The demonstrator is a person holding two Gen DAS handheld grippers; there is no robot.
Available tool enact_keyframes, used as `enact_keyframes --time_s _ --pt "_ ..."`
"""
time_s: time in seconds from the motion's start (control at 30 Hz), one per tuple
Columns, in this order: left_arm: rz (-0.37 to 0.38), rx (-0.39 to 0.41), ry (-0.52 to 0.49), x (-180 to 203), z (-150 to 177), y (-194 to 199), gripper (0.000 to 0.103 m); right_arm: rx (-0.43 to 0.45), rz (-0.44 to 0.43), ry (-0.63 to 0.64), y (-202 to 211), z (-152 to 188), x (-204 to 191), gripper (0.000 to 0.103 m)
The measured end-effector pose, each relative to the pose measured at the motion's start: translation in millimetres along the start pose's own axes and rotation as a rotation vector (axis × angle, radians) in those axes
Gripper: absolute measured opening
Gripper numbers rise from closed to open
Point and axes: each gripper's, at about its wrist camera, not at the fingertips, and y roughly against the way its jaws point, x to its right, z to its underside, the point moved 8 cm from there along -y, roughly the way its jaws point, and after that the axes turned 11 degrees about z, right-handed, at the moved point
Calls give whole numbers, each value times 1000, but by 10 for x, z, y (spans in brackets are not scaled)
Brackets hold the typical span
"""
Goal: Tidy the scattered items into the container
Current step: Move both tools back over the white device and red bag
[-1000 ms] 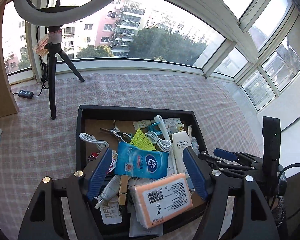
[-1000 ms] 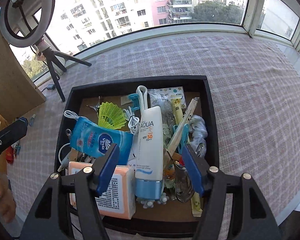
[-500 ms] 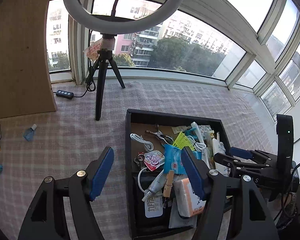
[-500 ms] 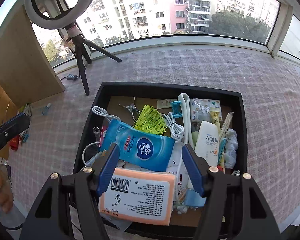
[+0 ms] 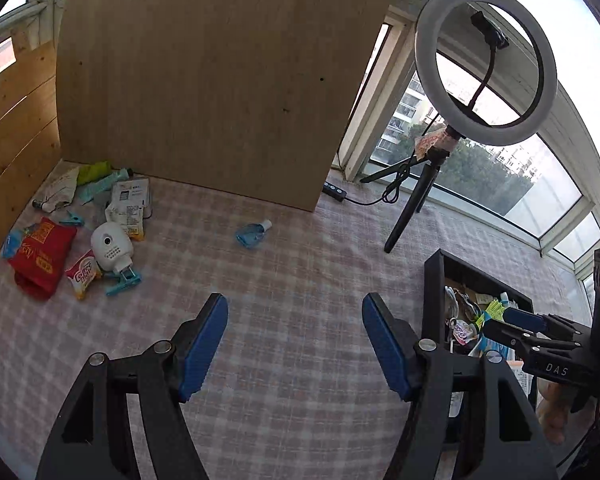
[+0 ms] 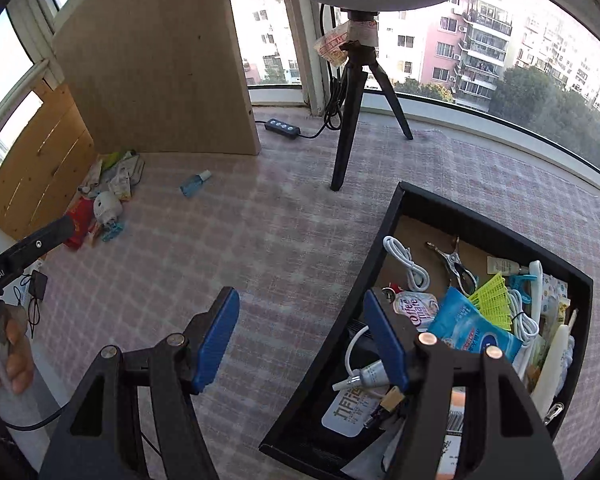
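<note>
— Between my left claw [image 5: 295, 346] fingers, what have I got?

— Nothing. My left claw is spread wide and empty, over bare checked cloth [image 5: 284, 280]. My right claw [image 6: 301, 336] is released too, gaping with nothing in it; one finger hangs over the cloth, the other over the near edge of the box [image 6: 384, 220].

— Where is the box from the left side?

— Off to my right, low in the view, with the right claw's black frame in front of part of it [image 5: 434, 276].

— What lies in it?

— A blue wipes pack [image 6: 474, 330], a white cable [image 6: 410, 264], a yellow-green mesh piece [image 6: 494, 296], a metal clip [image 6: 454, 262], a small creamer pouch [image 6: 416, 312] and more that I cannot make out.

— And what is still out on the cloth?

— A blue bottle [image 5: 253, 234] lies alone, on its side, near the foot of the board [image 5: 220, 80]. Well to the left, by the wooden wall, sits a heap: a red packet [image 5: 40, 258], a white round gadget [image 5: 110, 246], a teal clip [image 5: 124, 280] just beside it, a creamer sachet [image 5: 82, 276], and paper packets [image 5: 130, 204] behind.

— Anything else standing?

— A ring light [image 5: 486, 64] on a black tripod [image 5: 414, 200], between the board and the box, its cable running to a switch [image 5: 334, 191] on the cloth.
</note>
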Motion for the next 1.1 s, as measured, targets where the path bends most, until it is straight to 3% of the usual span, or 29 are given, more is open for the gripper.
enact_keyframes --time_s 0.27,0.5,0.9,1.1 --pt "-135 20 163 -1279 131 290 66 1 -69 125 -214 -65 -1039 64" --pt "-166 47 325 -2135 249 457 63 -37 -127 215 -478 -185 -1936 64" --pt "-132 48 526 -2982 251 202 60 -63 -182 345 -969 -557 -3300 64" --pt "-136 40 573 -3226 211 -5 59 -80 -174 409 -1250 -625 -3650 64"
